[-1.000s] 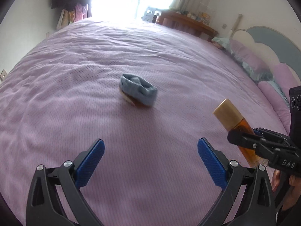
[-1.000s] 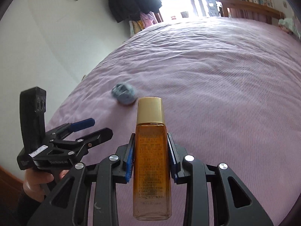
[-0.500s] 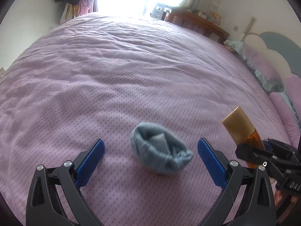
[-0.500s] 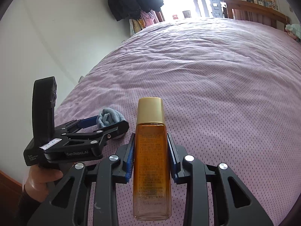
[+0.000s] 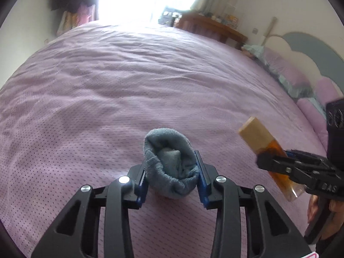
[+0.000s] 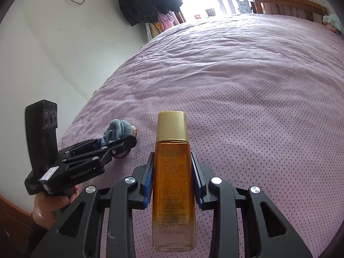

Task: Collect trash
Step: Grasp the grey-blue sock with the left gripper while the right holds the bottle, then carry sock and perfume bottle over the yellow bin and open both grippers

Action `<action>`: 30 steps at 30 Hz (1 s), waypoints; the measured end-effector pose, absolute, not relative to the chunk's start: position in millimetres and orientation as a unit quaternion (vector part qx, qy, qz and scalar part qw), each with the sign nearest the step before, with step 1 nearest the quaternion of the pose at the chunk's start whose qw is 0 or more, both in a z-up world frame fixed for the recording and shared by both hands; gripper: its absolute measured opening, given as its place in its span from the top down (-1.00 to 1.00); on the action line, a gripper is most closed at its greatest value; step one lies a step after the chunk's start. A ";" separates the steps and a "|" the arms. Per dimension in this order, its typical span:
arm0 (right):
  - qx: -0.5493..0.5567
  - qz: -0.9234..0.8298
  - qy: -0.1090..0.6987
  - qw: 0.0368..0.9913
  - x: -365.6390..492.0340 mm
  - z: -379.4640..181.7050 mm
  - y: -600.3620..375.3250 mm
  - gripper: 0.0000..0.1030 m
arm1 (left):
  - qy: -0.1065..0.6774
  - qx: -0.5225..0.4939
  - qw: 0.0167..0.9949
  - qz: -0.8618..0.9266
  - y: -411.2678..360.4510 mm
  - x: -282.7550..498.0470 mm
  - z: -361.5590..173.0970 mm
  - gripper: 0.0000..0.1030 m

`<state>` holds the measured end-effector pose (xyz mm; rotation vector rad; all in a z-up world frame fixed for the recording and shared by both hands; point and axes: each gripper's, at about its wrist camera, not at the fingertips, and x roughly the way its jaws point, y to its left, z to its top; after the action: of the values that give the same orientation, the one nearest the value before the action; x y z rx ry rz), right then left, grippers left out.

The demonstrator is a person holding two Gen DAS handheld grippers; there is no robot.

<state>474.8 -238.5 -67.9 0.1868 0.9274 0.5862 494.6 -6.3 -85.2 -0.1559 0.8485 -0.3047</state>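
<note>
On a purple bedspread point(image 5: 133, 90), my left gripper point(image 5: 171, 172) is clamped on a rolled grey-blue sock point(image 5: 169, 165), low in the centre of the left wrist view, its blue pads point(image 5: 201, 178) pressing both sides of the bundle, which sits on the cover. At the lower right of that view my right gripper point(image 5: 286, 167) grips an amber bottle point(image 5: 266, 150) with a gold cap, tilted toward the upper left. In the right wrist view the bottle point(image 6: 173, 172) stands upright in the lower centre, pinched between the jaws of the right gripper point(image 6: 173, 172), printed label facing the lens. The sock point(image 6: 118, 131) and left gripper point(image 6: 111, 144) appear at centre left, near the edge of the bed, a hand point(image 6: 50, 206) on the handle below.
</note>
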 end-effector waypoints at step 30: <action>0.129 0.225 0.346 0.902 51.7 -2.6 -396.4 0.41 | 0.349 0.058 0.840 -0.412 -179.0 104.7 -11.5 0.26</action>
<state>51.7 -396.4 -2.6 0.2660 0.7156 0.4643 104.7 -179.0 -11.5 0.1230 0.7381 -0.8713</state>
